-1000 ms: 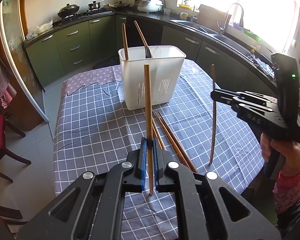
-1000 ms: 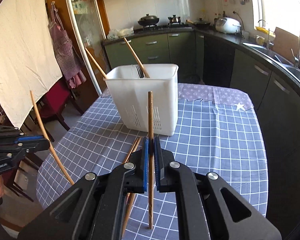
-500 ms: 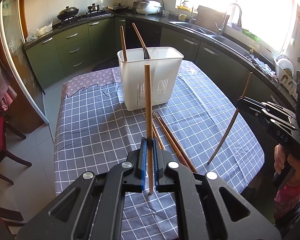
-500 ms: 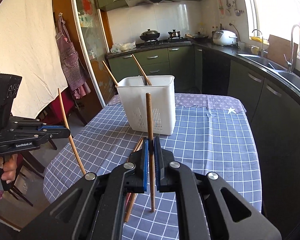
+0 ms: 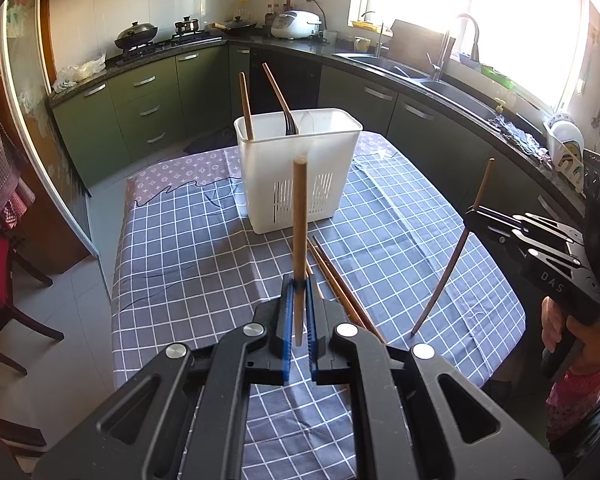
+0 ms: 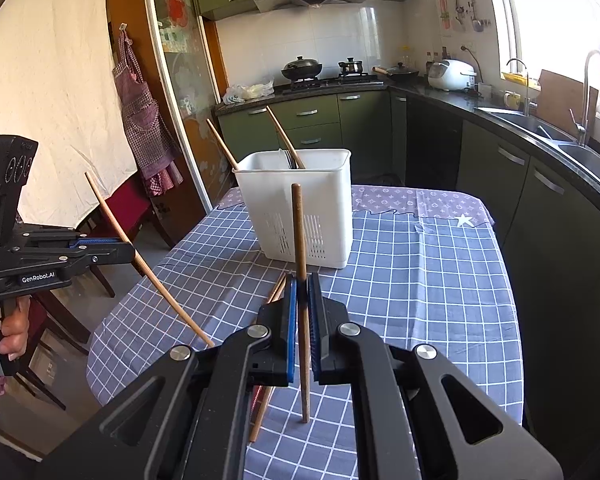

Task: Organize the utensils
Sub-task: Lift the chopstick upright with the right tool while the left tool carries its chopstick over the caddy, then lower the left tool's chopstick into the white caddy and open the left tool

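Since 1 second ago the right gripper (image 6: 303,322) has drawn back from the holder (image 5: 298,168) toward the table's near edge, and its chopstick (image 6: 300,280) now leans where it stood upright; the left gripper (image 5: 298,320) has hardly shifted. Each pair of jaws is pressed together, pinching 1 chopstick near its lower half; the left one (image 5: 299,240) stands upright. 2 chopsticks and a dark utensil already stand in the holder, and about 3 more chopsticks (image 5: 340,284) lie on the checked cloth (image 5: 180,240) before it. With so narrow a grip, a stick could pivot or slip out and miss the holder's rim.
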The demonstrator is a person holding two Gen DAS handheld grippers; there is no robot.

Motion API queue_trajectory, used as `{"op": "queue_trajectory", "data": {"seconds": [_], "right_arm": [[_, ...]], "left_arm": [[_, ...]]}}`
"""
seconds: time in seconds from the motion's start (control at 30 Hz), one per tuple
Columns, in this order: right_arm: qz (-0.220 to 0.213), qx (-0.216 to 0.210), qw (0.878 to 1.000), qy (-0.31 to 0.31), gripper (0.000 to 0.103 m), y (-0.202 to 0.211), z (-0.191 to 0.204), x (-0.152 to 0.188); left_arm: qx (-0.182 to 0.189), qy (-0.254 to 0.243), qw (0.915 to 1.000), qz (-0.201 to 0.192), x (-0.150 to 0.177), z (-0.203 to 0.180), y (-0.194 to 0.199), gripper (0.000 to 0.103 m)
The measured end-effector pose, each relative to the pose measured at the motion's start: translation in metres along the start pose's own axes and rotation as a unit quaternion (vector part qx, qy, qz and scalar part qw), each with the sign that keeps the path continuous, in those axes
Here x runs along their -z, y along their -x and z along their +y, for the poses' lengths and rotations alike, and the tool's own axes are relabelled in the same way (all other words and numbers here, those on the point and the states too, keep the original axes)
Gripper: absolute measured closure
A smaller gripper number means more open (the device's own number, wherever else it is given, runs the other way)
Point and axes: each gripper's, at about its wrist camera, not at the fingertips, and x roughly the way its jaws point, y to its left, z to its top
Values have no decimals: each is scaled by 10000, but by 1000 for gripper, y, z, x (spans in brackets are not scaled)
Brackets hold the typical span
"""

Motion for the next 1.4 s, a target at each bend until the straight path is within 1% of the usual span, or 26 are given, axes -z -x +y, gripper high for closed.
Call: {"op": "queue_trajectory", "data": {"seconds": [0.17, 0.37, 0.57, 0.77, 0.93, 1.1, 1.2, 1.3, 1.4], "right_arm": [[20, -19, 10000, 19, 96, -1, 0, 0], [29, -59, 10000, 47, 96, 1, 1, 0], [65, -97, 9999, 25, 96, 1, -3, 0], [112, -103, 9999, -21, 96, 0, -9, 1], [130, -130, 9998, -53, 96, -2, -12, 1], [150, -185, 9997, -43, 96, -4, -12, 2], [147, -205, 9997, -63, 96, -4, -13, 4], [151, -212, 9996, -82, 96, -4, -15, 4], [164, -211, 9996, -84, 96, -4, -16, 2]], "left_arm": [[29, -18, 9999, -111, -11, 0, 5, 97], [81, -70, 9996, -263, -37, -2, 19, 97], [60, -111, 9990, -428, -77, -6, 32, 97], [1, -105, 9969, -774, -125, -7, 49, 97], [-165, -138, 9940, -1074, -165, -11, 58, 97], [-524, -152, 9902, -1284, -197, -13, 50, 97], [-595, -92, 9910, -1195, -206, -9, 31, 97], [-613, 12, 9937, -942, -207, -2, 5, 97], [-643, 83, 9960, -622, -201, 3, -21, 97]]}}
